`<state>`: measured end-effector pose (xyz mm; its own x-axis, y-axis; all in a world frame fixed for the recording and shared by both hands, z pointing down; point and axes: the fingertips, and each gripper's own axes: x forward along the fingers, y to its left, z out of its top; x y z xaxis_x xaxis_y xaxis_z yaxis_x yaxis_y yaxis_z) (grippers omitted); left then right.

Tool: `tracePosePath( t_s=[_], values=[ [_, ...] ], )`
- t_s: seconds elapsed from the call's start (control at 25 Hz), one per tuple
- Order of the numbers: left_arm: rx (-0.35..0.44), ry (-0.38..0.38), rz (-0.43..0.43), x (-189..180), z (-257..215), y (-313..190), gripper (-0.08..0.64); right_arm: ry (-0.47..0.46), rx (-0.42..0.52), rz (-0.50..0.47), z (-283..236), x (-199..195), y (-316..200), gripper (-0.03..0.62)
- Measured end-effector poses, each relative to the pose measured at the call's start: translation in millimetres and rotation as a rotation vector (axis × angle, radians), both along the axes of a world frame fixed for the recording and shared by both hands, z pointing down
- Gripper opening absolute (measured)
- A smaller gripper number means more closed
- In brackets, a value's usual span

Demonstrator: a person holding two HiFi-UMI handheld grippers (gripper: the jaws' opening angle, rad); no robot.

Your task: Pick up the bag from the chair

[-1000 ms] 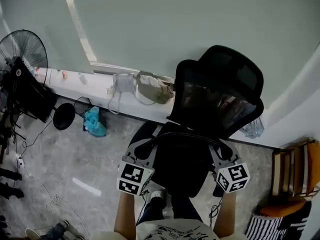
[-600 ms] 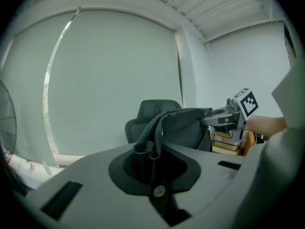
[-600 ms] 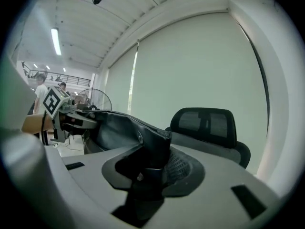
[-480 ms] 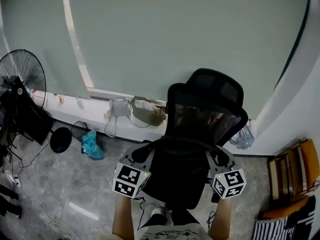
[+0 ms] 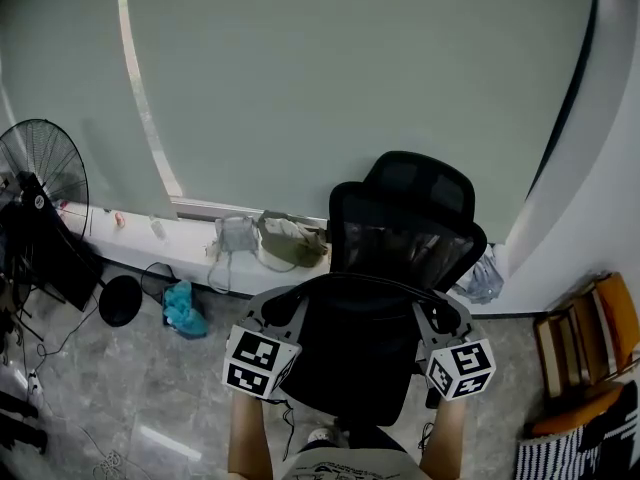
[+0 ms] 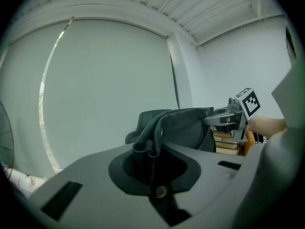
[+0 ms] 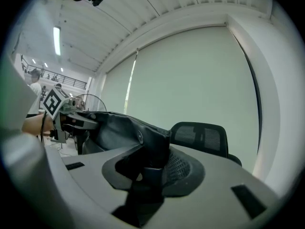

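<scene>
The bag [image 5: 358,353] is held up: black, slack, strung between the two grippers on the near side of the chair [image 5: 405,218], whose mesh back and headrest stand just beyond it. Left gripper [image 6: 148,152] first: its fingers are down to a narrow gap, pinched tight on a folded edge of the bag's dark fabric, and a strap runs away from that pinch toward the far corner. Over on the right, the right gripper [image 7: 151,166] has its fingers a touch wider, but they're full too, clamped on a thicker corner of the bag where a patch of mesh shows beside the seam. Each gripper view catches the other gripper across the stretch of fabric, marker cube and all, so the bag spans the pair like a hammock. From the head view both grippers sit at about the same height, the left one at the bag's top left corner and the right one at its top right, with the person's forearms coming in from the near edge. The chair's seat is hidden behind the hanging bag, so I can't tell whether the bottom clears it. Round the edges there's a standing fan [image 5: 40,173] at far left, an olive satchel [image 5: 292,242] on the windowsill [image 5: 130,226] left of the chair's back, a blue cloth [image 5: 183,306] on the floor [image 5: 110,388] below, and a pale blind [image 5: 330,78] filling the far wall.
</scene>
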<state>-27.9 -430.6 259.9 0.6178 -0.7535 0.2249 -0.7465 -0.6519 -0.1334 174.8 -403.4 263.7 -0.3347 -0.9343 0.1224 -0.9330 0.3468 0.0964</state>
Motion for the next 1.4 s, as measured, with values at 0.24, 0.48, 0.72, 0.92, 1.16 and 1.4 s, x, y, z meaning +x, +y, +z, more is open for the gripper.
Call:
tracePosePath(
  t_s=[0.24,0.48,0.72,0.92,1.16,1.4],
  values=[
    [0.009,0.0,-0.002,-0.8,-5.5,2.7,0.041,-0.004,0.007,0.002,-5.1,-0.8,3.6,0.127],
    [0.012,0.005,-0.011,-0.7,-6.6,3.7,0.041,0.001,0.007,-0.006,-6.0,-0.5,4.6,0.127],
    [0.013,0.008,-0.016,-3.2,-7.7,4.6,0.042,0.002,0.01,-0.009,-7.9,-3.1,5.2,0.127],
    [0.016,0.006,-0.016,-4.3,-8.5,4.6,0.043,0.002,0.011,-0.008,-8.7,-4.6,6.3,0.126],
    [0.01,0.004,-0.01,-2.0,-5.8,6.8,0.041,-0.001,0.006,0.004,-6.7,-2.3,9.4,0.126],
    [0.01,0.009,-0.005,-0.7,-5.8,4.3,0.043,0.001,0.008,0.011,-7.4,-1.2,9.2,0.126]
  ],
)
